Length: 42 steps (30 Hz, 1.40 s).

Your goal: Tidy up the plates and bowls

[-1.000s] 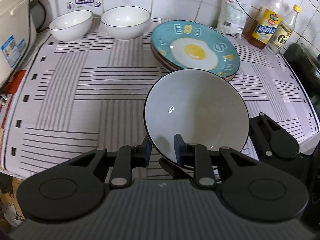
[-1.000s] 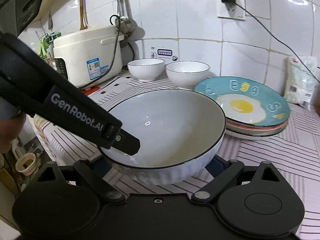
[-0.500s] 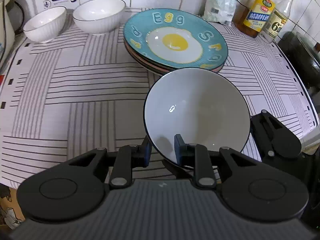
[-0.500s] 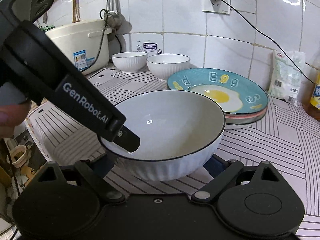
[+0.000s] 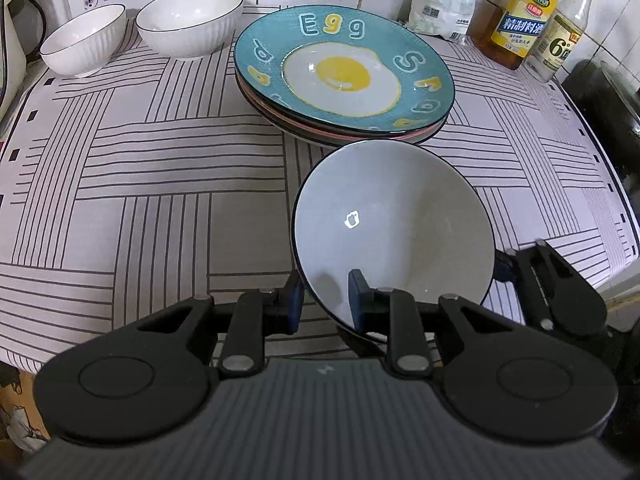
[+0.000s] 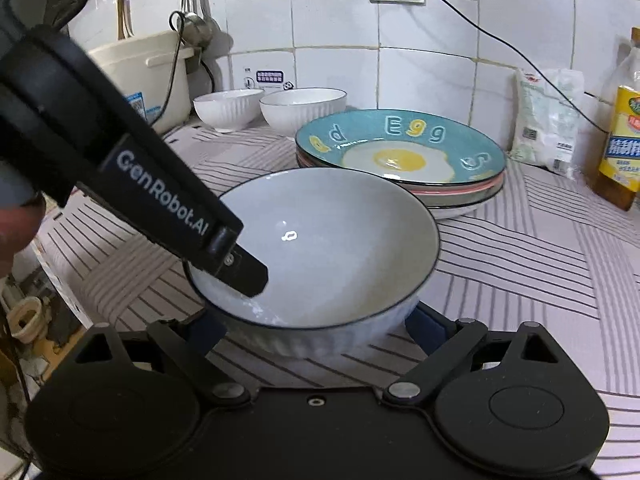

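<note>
A large white bowl with a dark rim (image 5: 394, 224) hangs just above the striped cloth, in front of a stack of plates topped by a teal egg plate (image 5: 344, 76). My left gripper (image 5: 324, 300) is shut on the bowl's near rim, one finger inside, one outside. My right gripper (image 6: 316, 326) spans the bowl's (image 6: 320, 240) lower body, its blue pads at both sides; contact is hidden. The left gripper (image 6: 240, 268) shows in the right wrist view reaching into the bowl. Two small white bowls (image 5: 84, 44) (image 5: 192, 20) stand at the back left.
A striped cloth (image 5: 140, 184) covers the counter. Oil and vinegar bottles (image 5: 516, 16) and a white bag (image 5: 444, 0) stand at the back right. A rice cooker (image 6: 156, 76) is at the back left. A dark appliance (image 5: 608, 96) sits at the right edge.
Both grippers have carried the large bowl forward and to the right, toward the plate stack. The grip on the bowl is unchanged.
</note>
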### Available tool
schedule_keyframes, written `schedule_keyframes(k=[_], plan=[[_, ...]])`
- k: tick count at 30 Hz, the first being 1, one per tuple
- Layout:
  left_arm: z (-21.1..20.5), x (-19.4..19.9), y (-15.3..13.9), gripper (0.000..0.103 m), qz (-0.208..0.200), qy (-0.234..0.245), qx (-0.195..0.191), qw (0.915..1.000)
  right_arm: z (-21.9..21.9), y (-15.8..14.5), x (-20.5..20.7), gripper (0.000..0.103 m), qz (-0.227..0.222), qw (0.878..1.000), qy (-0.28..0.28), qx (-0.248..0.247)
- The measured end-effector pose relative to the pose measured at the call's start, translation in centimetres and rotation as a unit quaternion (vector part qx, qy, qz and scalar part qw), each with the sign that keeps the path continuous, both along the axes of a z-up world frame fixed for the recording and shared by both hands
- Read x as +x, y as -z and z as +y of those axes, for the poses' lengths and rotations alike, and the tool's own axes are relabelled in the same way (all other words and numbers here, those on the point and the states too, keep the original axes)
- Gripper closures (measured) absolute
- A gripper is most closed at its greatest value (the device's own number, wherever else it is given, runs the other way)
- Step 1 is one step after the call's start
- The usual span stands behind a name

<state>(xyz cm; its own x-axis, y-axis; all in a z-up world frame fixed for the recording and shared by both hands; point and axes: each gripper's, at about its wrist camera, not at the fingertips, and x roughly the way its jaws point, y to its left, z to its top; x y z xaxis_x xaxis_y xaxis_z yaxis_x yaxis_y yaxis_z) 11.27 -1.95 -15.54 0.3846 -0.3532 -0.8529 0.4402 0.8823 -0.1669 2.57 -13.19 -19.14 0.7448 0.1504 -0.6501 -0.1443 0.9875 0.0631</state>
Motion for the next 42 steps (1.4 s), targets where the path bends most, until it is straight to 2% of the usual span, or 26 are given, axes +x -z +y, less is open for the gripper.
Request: schedule_keyframes(k=[6,13,23,25,26,27,30,33,37,38,40,42], plan=[[0.4,-0.5,-1.1,0.077,-0.009,-0.008,-0.002,0.9999,-1.2,-1.4,-2.0,0.006,0.007,1.000,0.017,0.025],[1.0,-1.3,-2.8,0.070,-0.026,-0.009,0.005,0.9996,-1.9,-4.5,-3.6,0.006,-0.022,0.998,0.029,0.047],[3.8,-1.6,-6.1,0.059,-0.056,-0.038,-0.010,0.9977,-1.9,-8.7,-3.6,0.013,-0.039,0.997,0.046,0.049],[4.5,-1.3,-6.7,0.058,-0.067,-0.043,-0.018,0.9967,-1.9,-9.6,-3.1,0.016,-0.040,0.996,0.052,0.053],[4.9,-1.1,-7.0,0.058,-0.075,-0.046,-0.024,0.9958,-1.8,-10.0,-2.9,0.025,-0.040,0.996,0.055,0.051],[5.3,-0.9,-7.4,0.058,-0.084,-0.052,-0.029,0.9947,-1.6,-10.4,-2.5,0.030,-0.036,0.997,0.057,0.048],[6.5,-0.3,-8.3,0.058,-0.111,-0.068,-0.037,0.9907,-1.0,-11.6,-1.1,0.032,-0.030,0.997,0.043,0.053],[7.9,1.2,-8.9,0.058,-0.121,-0.085,-0.046,0.9879,-0.3,-12.5,0.6,0.034,-0.034,0.997,0.028,0.061],[9.0,3.5,-9.1,0.057,-0.137,-0.108,-0.044,0.9837,1.0,-13.8,2.9,0.034,-0.066,0.997,-0.003,0.048],[9.3,4.2,-9.1,0.055,-0.142,-0.117,-0.044,0.9819,1.5,-14.1,3.6,0.034,-0.077,0.996,-0.012,0.040],[9.9,5.4,-9.1,0.045,-0.157,-0.140,-0.040,0.9768,2.0,-14.3,5.0,0.034,-0.094,0.995,-0.024,0.029],[10.5,6.6,-9.1,0.044,-0.171,-0.143,-0.033,0.9744,2.2,-14.4,6.7,0.034,-0.100,0.994,-0.031,0.025]])
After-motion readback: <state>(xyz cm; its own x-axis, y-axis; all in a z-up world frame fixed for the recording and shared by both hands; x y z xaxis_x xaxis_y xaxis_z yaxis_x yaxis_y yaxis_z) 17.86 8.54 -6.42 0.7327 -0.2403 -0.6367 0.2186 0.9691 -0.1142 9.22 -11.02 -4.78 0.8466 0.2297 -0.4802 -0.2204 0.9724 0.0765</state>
